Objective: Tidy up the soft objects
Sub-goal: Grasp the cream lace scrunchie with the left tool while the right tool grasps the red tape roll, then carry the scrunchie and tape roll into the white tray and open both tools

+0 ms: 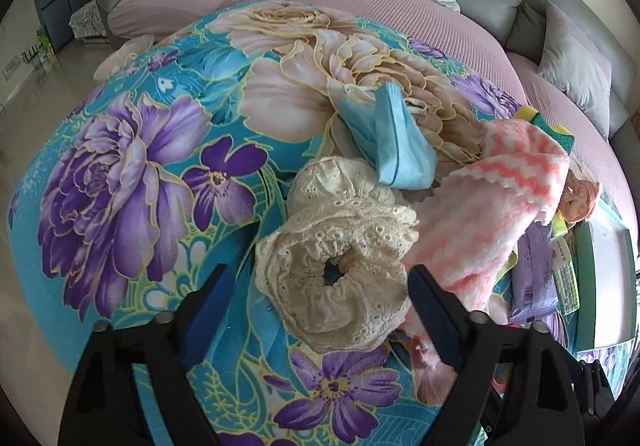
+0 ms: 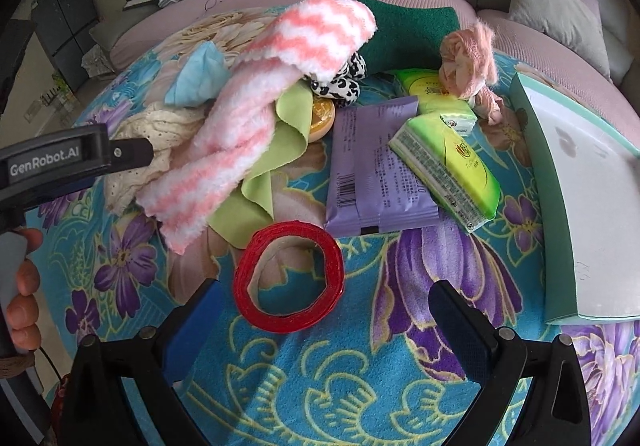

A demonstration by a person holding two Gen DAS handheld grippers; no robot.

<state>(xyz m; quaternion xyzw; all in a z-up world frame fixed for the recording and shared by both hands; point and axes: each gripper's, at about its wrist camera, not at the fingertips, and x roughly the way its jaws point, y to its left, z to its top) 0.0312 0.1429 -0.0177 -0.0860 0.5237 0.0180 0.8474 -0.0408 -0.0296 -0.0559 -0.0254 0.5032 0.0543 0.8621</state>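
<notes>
L gripper [image 1: 316, 286] open, lace cuff [image 1: 340, 278] between jaws, no contact yet; should drop lower & pinch it w/o snagging pink towel [image 1: 492, 206]. R gripper [image 2: 328, 310] open at red ring [image 2: 289, 276].

Two black plastic fingers are seen on the left gripper [image 1: 316, 310], each lined inside with a blue pad [image 1: 208, 310] and fixed by round silver screws. Triangular cut-outs are seen in the finger bases. The right gripper [image 2: 324, 322] is built the same way: black fingers, blue pads [image 2: 200, 330], silver screws. On the left gripper's black body, white "GenRobot.AI" lettering [image 2: 44, 166] is printed. A grey handle [image 2: 12, 266] is wrapped by a hand [image 2: 24, 306], and a thin dark cable is seen below it.
</notes>
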